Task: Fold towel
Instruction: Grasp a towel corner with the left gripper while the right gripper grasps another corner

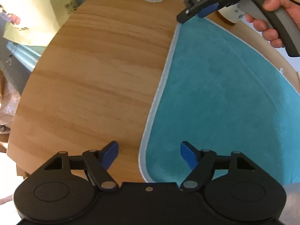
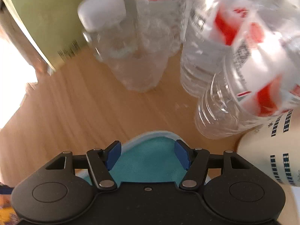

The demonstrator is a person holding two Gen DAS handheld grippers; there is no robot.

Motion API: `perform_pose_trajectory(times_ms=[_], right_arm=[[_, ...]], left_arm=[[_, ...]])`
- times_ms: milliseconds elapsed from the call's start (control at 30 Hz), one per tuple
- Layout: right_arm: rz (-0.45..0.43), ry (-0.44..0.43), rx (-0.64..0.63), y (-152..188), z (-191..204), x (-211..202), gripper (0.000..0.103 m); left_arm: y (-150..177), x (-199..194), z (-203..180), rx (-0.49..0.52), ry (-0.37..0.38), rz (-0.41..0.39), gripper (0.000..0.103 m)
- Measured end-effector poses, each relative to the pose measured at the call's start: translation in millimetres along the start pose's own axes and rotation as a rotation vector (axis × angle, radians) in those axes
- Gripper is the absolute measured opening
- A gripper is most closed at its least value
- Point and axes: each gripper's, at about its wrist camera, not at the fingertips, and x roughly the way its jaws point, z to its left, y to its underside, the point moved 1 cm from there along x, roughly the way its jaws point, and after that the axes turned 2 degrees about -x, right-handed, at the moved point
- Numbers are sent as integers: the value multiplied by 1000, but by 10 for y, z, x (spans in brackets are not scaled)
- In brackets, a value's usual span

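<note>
left wrist view: the left gripper (image 1: 149, 154) is hovering wide open over the near corner of the towel (image 1: 221, 97), which is lying flat on the table (image 1: 97, 65). right wrist view: the right gripper (image 2: 147, 154) is straddling the far corner, open, gripping nothing. i judge the corner pick-up is starting; next, both should close.

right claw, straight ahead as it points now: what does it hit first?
Likely the clear plastic cup, past the towel corner lying between the open right claw fingers. The water bottles sit right of that line; depth is unclear.
</note>
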Motion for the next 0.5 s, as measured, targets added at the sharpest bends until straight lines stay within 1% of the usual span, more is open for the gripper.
perform_pose_trajectory(times_ms=[67, 100, 167, 233, 300, 333, 400, 467, 500], right_arm=[[23, -9, 33, -8, 20, 13, 68], [33, -15, 49, -14, 30, 18, 68], [49, -10, 68, -58, 59, 34, 68], [68, 10, 84, -111, 90, 62, 69], [91, 33, 66, -148, 147, 95, 72], [101, 43, 62, -165, 170, 109, 74], [114, 46, 94, -182, 173, 121, 76], [141, 49, 128, -206, 191, 144, 78], [149, 50, 135, -216, 190, 150, 77]], left_arm=[[-39, -2, 9, 8, 36, 21, 72], [-61, 5, 29, 13, 51, 19, 71], [-98, 7, 35, 24, 62, 18, 69], [-106, 5, 16, 43, 73, 22, 58], [-115, 7, -12, 78, 90, 28, 56], [-115, 11, -6, 89, 92, 29, 51], [-104, 1, -14, 107, 100, 38, 49], [-108, -3, 4, 104, 109, 69, 41], [-118, -1, 20, 99, 111, 84, 35]])
